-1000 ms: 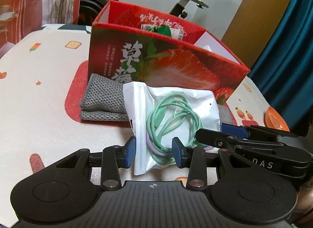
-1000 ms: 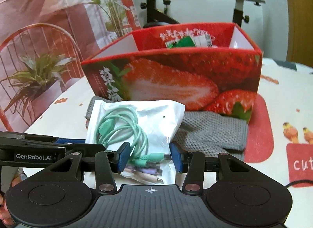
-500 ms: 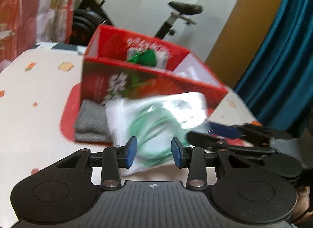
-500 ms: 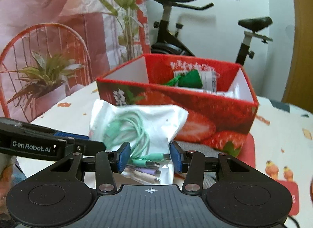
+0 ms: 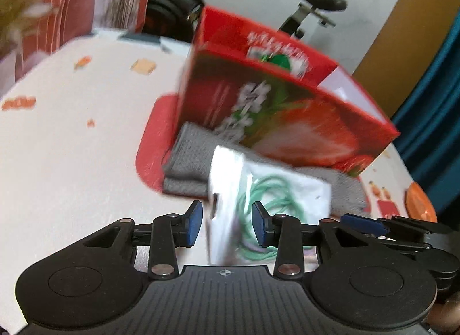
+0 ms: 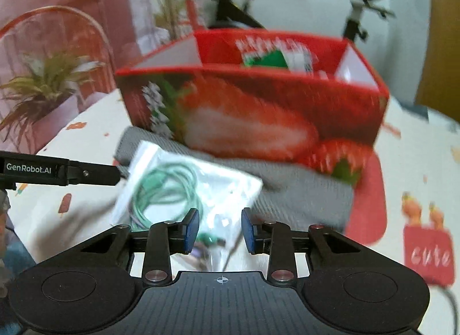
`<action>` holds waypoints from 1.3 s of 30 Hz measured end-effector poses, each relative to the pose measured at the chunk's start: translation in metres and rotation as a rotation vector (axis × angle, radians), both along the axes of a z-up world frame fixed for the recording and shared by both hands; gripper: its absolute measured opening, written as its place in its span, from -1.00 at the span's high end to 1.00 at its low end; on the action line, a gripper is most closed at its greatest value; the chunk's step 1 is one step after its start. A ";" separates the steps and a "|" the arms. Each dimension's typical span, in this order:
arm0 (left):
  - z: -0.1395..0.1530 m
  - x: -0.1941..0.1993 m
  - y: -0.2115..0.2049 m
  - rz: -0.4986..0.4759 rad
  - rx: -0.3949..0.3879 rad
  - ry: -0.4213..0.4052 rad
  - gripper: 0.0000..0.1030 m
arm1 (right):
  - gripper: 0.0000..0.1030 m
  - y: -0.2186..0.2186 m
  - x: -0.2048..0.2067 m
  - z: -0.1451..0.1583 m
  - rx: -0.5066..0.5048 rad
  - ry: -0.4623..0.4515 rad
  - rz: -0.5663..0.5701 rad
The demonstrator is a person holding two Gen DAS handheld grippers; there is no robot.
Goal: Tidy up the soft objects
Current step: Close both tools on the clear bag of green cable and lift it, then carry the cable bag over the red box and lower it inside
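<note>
between both grippers, above the bench: white plastic pouch of green coiled cable [image 5: 267, 196] [image 6: 184, 188]. light, floppy, slippery; best pinched at an edge. left gripper [image 5: 227, 223] and right gripper [image 6: 220, 230] jaws parted, not clamping.

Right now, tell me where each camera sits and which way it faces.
Left wrist: on the left gripper, facing the strawberry box past the cable bag; the right gripper shows at right.
Right wrist: on the right gripper, facing the same box; the left gripper shows at left.
Shared: box, bag, grey towel.
</note>
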State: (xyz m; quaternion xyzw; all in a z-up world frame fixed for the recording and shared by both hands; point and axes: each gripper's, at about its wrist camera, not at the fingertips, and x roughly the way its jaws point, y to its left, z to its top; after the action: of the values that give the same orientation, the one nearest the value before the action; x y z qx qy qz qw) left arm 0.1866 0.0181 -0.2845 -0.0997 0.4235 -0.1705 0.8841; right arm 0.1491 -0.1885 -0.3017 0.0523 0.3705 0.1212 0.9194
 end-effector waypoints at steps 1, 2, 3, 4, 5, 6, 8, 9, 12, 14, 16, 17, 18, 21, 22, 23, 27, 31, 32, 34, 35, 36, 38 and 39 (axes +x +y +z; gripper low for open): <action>-0.004 0.002 0.000 -0.003 -0.004 0.013 0.23 | 0.40 -0.001 0.000 -0.005 0.012 0.017 -0.009; -0.009 0.005 0.001 -0.009 -0.010 0.025 0.20 | 0.40 -0.002 0.001 -0.009 0.022 0.032 -0.009; -0.012 0.005 -0.001 -0.014 -0.019 0.031 0.18 | 0.40 -0.002 0.002 -0.012 0.025 0.040 -0.007; -0.015 0.006 -0.002 -0.025 -0.030 0.036 0.13 | 0.40 -0.003 0.003 -0.015 0.030 0.046 -0.008; -0.016 0.007 -0.004 -0.037 -0.039 0.042 0.12 | 0.40 -0.003 0.004 -0.017 0.039 0.052 -0.008; -0.018 0.008 -0.006 -0.048 -0.042 0.043 0.12 | 0.40 -0.003 0.007 -0.019 0.050 0.061 -0.011; -0.019 0.007 -0.009 -0.059 -0.028 0.038 0.08 | 0.36 -0.003 0.010 -0.023 0.077 0.071 -0.014; -0.020 0.007 -0.009 -0.062 -0.027 0.039 0.08 | 0.36 -0.003 0.011 -0.025 0.084 0.072 -0.012; -0.022 0.012 -0.009 -0.060 -0.037 0.040 0.08 | 0.36 -0.002 0.013 -0.026 0.090 0.071 -0.009; -0.023 0.014 -0.012 -0.065 -0.038 0.036 0.08 | 0.36 -0.002 0.014 -0.027 0.098 0.070 -0.008; -0.023 0.013 -0.015 -0.083 -0.029 0.032 0.15 | 0.36 -0.003 0.014 -0.027 0.107 0.071 -0.010; -0.023 0.012 -0.018 -0.101 -0.031 0.029 0.31 | 0.36 -0.003 0.015 -0.027 0.117 0.073 -0.009; -0.022 0.011 -0.020 -0.112 -0.029 0.025 0.36 | 0.35 -0.003 0.014 -0.027 0.127 0.071 -0.005; -0.018 0.007 -0.018 -0.119 -0.040 0.018 0.61 | 0.36 0.000 0.010 -0.022 0.103 0.048 0.004; -0.017 0.006 -0.017 -0.118 -0.040 0.017 0.61 | 0.38 -0.001 0.009 -0.020 0.104 0.043 0.003; -0.016 0.005 -0.016 -0.118 -0.039 0.016 0.62 | 0.40 -0.002 0.008 -0.019 0.110 0.040 0.002; -0.013 0.000 -0.018 -0.126 -0.029 0.004 0.64 | 0.41 -0.002 0.004 -0.014 0.099 0.018 0.011; -0.007 -0.005 -0.021 -0.131 -0.026 -0.012 0.66 | 0.43 -0.005 0.000 -0.011 0.089 0.007 0.004; -0.004 -0.007 -0.020 -0.131 -0.025 -0.018 0.66 | 0.43 -0.006 -0.001 -0.009 0.088 0.004 0.002; 0.003 -0.010 -0.021 -0.129 -0.017 -0.034 0.66 | 0.43 -0.006 -0.003 -0.006 0.089 -0.007 0.001; 0.007 -0.011 -0.021 -0.128 -0.012 -0.047 0.66 | 0.43 -0.007 -0.005 -0.003 0.088 -0.015 0.003; 0.012 -0.012 -0.023 -0.127 -0.008 -0.059 0.66 | 0.43 -0.006 -0.006 0.000 0.085 -0.026 0.006; 0.022 -0.015 -0.022 -0.122 -0.008 -0.086 0.66 | 0.43 -0.005 -0.008 0.007 0.075 -0.048 0.011; 0.026 -0.016 -0.021 -0.119 -0.012 -0.098 0.66 | 0.43 -0.005 -0.008 0.011 0.072 -0.060 0.013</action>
State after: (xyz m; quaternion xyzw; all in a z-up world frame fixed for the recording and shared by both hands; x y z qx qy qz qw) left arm 0.1705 -0.0032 -0.2585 -0.0714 0.3840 -0.2300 0.8914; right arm 0.1413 -0.1932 -0.2906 0.0793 0.3388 0.1419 0.9267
